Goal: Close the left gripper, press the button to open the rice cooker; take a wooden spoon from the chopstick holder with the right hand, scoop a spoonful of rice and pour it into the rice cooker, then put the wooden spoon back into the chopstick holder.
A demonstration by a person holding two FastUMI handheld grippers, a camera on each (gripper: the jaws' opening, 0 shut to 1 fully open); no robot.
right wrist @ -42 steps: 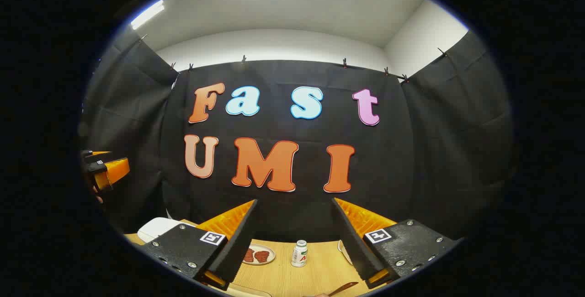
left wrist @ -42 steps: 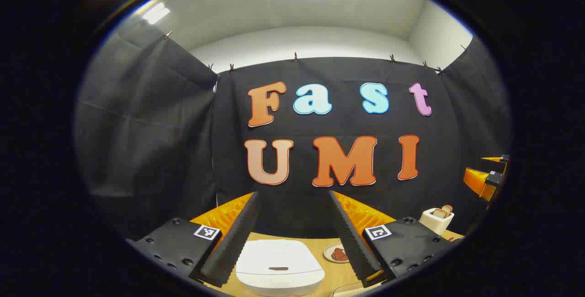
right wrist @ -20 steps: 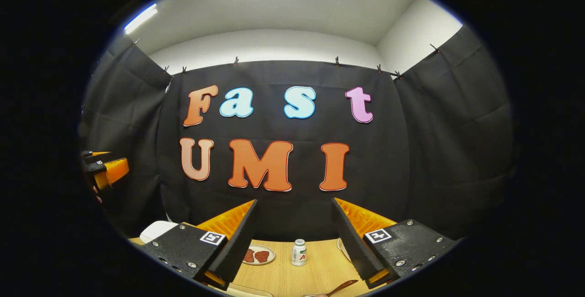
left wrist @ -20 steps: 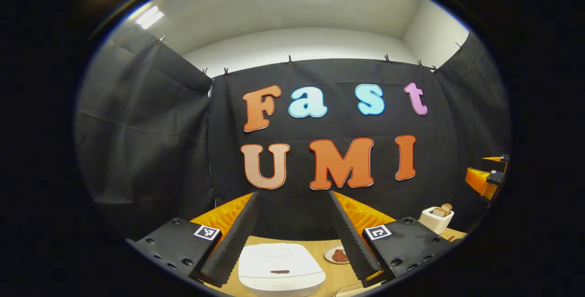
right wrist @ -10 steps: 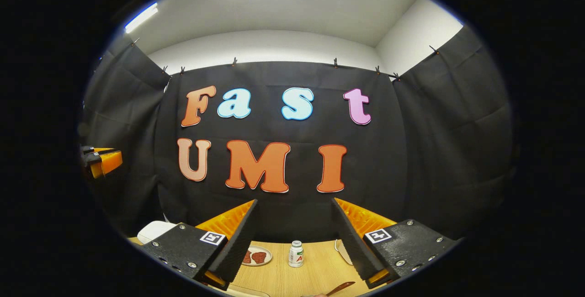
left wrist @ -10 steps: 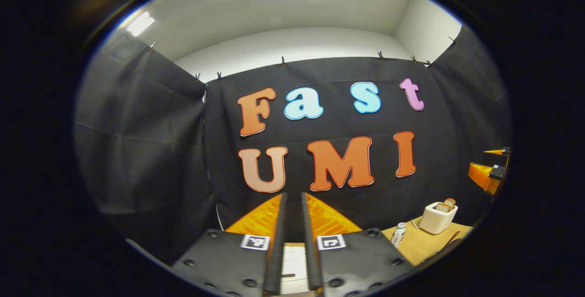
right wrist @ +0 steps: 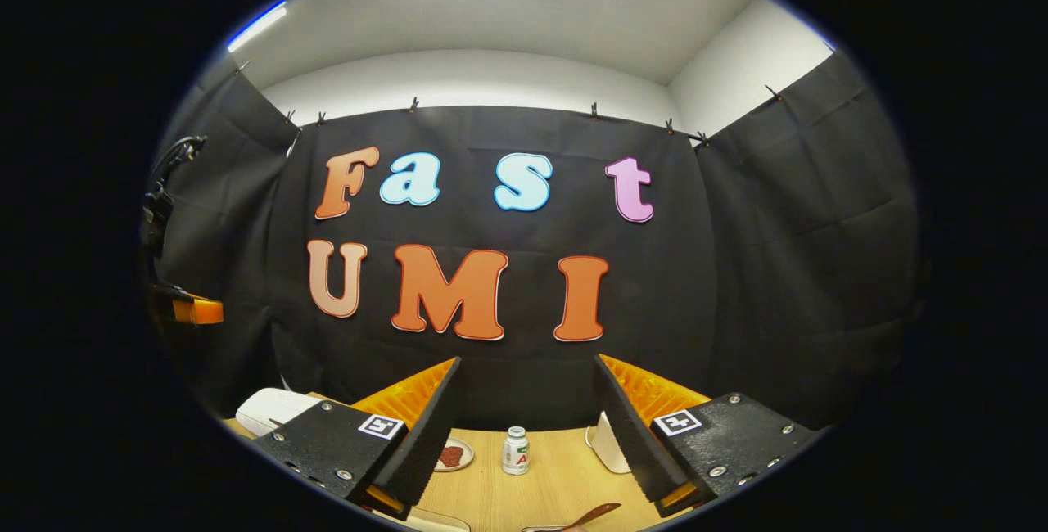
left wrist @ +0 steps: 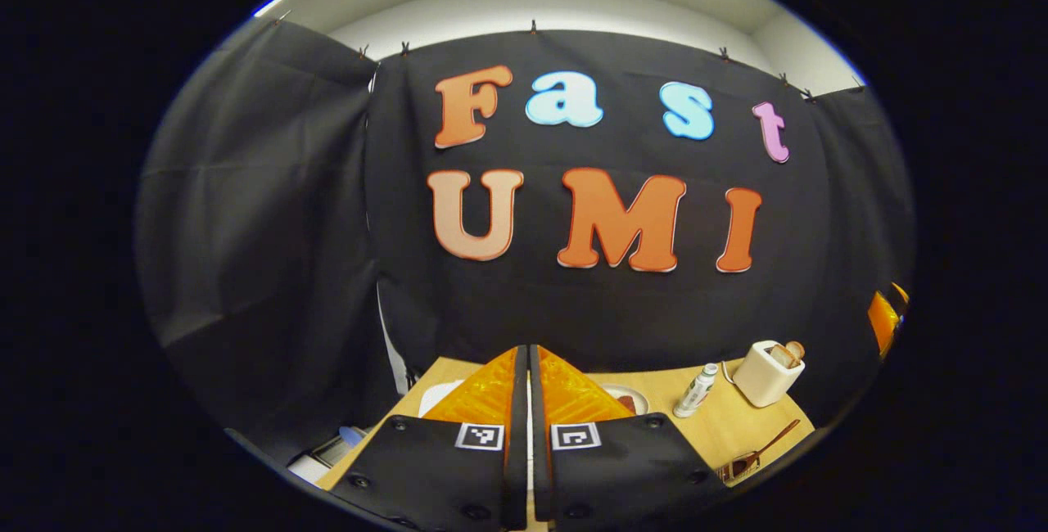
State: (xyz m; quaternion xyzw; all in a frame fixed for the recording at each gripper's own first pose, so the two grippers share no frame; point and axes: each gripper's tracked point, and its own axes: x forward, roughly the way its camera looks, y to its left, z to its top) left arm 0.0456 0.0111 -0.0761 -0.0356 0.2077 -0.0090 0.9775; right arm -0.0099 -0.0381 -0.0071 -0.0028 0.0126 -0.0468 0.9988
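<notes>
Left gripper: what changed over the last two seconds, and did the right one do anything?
The left gripper went from open to shut on nothing, then tipped downward: the table now shows more, with the bottle, toaster and wooden spoon. The rice cooker is still closed. The right gripper stayed open and empty, drifting only slightly.

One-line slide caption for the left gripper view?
Left tongs shut above the wooden table, with a bottle, toaster and wooden spoon to the side.
</notes>
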